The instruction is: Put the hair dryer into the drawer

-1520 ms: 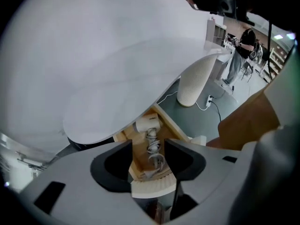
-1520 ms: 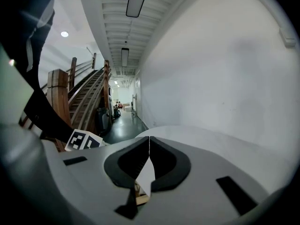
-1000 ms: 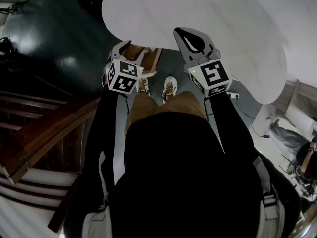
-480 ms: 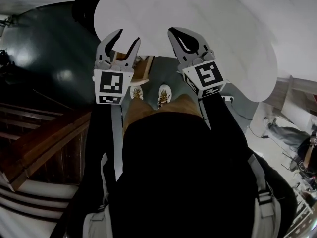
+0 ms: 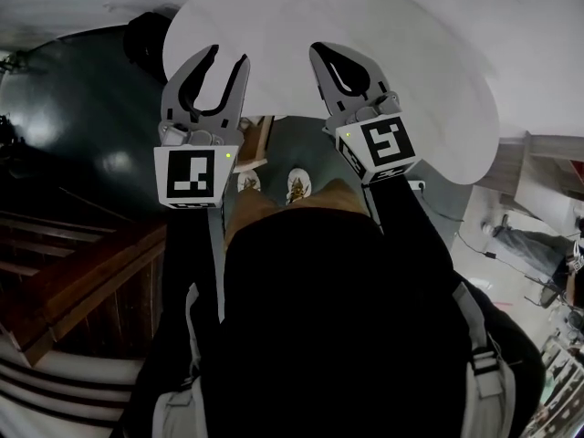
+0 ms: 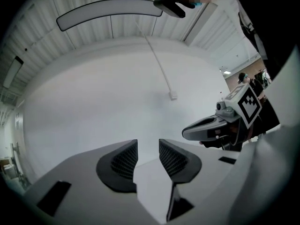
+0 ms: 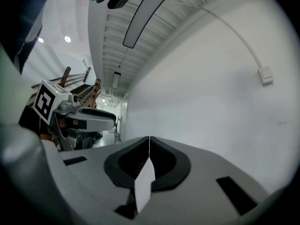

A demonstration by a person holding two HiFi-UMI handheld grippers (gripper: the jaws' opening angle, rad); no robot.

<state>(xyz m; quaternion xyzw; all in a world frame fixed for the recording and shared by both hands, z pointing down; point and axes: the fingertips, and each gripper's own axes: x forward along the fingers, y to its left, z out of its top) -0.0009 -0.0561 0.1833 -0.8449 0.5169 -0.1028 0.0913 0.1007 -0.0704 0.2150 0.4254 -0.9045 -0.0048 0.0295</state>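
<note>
Neither a hair dryer nor a drawer I can name shows in any view. In the head view my left gripper is held up over the edge of a white round tabletop; its jaws are apart and closing, with nothing between them. My right gripper is raised beside it, shut and empty. The left gripper view looks along the parted left gripper at a bare white wall, with the right gripper at its right. In the right gripper view the right gripper has its pads together, and the left gripper is at the left.
A wooden box-like piece sits under the table edge by my shoes. Dark floor lies to the left, with wooden stair steps lower left. A cable and small wall box hang on the wall.
Both grippers have risen. The left one swung up from pointing down to level beside the right one, and its jaws have narrowed since half a second ago.
</note>
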